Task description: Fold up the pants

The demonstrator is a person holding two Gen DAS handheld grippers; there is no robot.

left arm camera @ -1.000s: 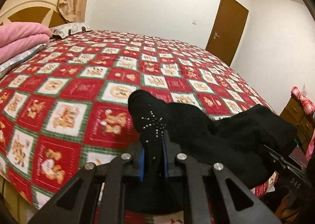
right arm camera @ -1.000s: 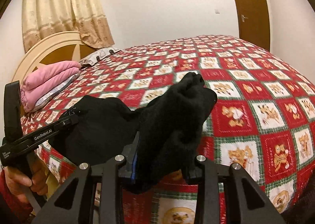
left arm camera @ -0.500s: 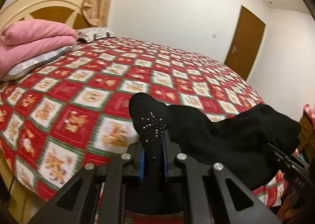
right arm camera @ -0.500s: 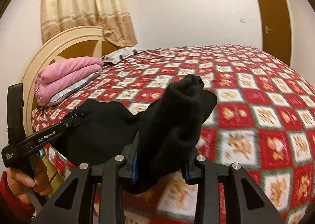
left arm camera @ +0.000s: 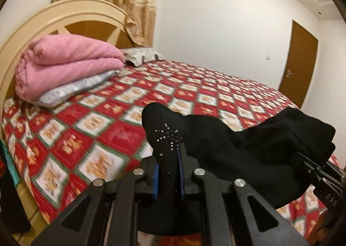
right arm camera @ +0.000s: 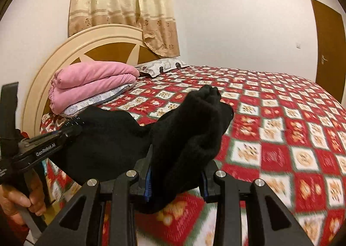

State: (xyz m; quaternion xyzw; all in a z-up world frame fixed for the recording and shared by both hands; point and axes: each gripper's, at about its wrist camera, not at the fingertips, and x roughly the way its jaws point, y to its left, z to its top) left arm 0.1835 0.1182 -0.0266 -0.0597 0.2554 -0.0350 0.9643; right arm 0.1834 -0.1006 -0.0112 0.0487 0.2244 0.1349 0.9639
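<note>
Black pants (left arm camera: 227, 148) hang bunched between both grippers, above the near edge of the bed. My left gripper (left arm camera: 168, 166) is shut on a corner of the pants that bears a star of small studs. My right gripper (right arm camera: 175, 172) is shut on a thicker wad of the same black pants (right arm camera: 190, 133), which bulges up past its blue pads. In the right wrist view the left gripper (right arm camera: 71, 127) shows at the left with a hand (right arm camera: 19, 200) on its handle. The right gripper's body (left arm camera: 324, 181) shows at the right edge of the left wrist view.
The bed carries a red, white and green patterned cover (right arm camera: 281, 138). Folded pink bedding (left arm camera: 64, 66) on a grey pillow lies by the cream headboard (right arm camera: 97, 40). A patterned pillow (right arm camera: 164, 65), a beige curtain (right arm camera: 123, 4) and a brown door (left arm camera: 300, 62) stand beyond.
Both grippers have swung left toward the head of the bed with the pants held between them; the headboard, curtain and pink bedding have come into fuller view. Both grips are unchanged.
</note>
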